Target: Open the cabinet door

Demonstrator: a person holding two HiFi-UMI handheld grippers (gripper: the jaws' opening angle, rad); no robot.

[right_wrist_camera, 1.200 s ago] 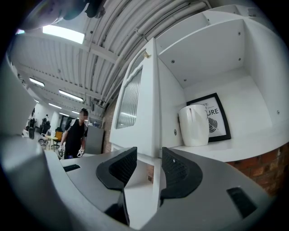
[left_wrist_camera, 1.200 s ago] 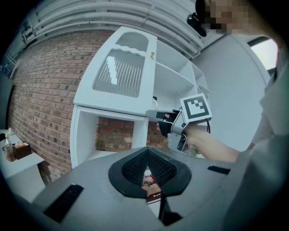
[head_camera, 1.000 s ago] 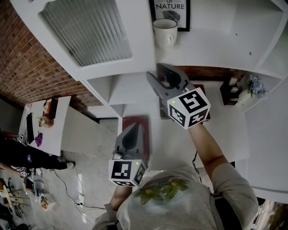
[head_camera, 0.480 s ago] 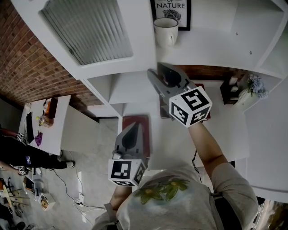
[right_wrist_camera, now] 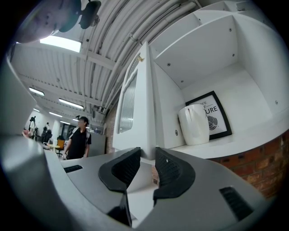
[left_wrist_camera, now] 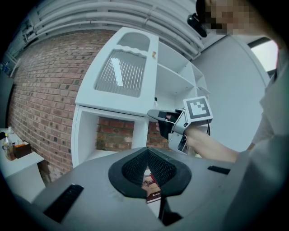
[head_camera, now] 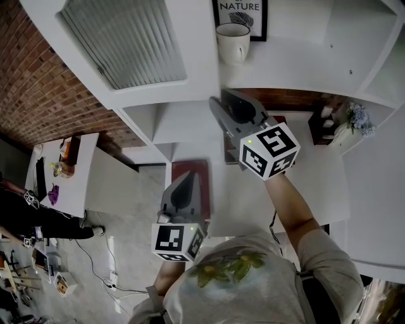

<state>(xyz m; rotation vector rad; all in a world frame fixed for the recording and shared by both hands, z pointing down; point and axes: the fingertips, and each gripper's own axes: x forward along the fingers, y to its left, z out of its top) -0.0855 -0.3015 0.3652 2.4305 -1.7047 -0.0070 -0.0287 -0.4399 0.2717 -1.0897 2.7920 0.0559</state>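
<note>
- the cabinet door (head_camera: pixel 126 44), white with a ribbed glass panel, stood swung out from the cabinet (head_camera: pixel 304 69), left of the open upper compartment.
- the right claw (right_wrist_camera: pixel 146 158) sat at the door's lower free corner, pointing about level. its jaws had just been closing, and the door's edge filled the gap between the pads (one pad on each face).
- the left claw (left_wrist_camera: pixel 146 154) hung lower and nearer the person, well apart from the door. its jaws met at the tips with nothing between them.
- a white mug (head_camera: pixel 232 41) stood upright in the open compartment, just in front of a framed print (head_camera: pixel 239 16).
- a brick wall (head_camera: pixel 31 82) ran behind the cabinet.
- in the right gripper view, a person in dark clothes (right_wrist_camera: pixel 77 137) stood far off.
</note>
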